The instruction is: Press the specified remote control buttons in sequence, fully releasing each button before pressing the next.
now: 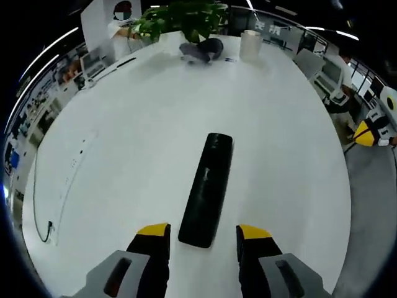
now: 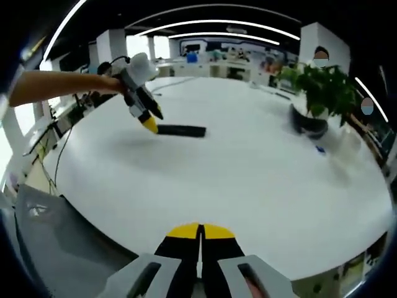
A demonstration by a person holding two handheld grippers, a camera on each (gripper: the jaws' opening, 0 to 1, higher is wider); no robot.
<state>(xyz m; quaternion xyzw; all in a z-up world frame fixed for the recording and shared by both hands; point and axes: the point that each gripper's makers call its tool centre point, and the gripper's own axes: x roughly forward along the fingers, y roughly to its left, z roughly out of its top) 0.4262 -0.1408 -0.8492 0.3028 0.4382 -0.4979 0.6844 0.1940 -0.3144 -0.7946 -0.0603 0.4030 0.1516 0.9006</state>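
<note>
The black remote control [image 1: 206, 189] lies flat on the white surface [image 1: 124, 155], well in from its edges, a potted plant [image 1: 183, 18] near the far edge. The left hand-held gripper [image 1: 201, 239] hovers over the remote's near end, jaws spread wide to either side and holding nothing. The right hand-held gripper [image 2: 200, 231] is back near the opposite edge, jaws pressed together, empty. Risk, as I judge it: with open jaws straddling the remote, a downward press may miss the buttons or nudge the loose remote sideways, since nothing braces it.
</note>
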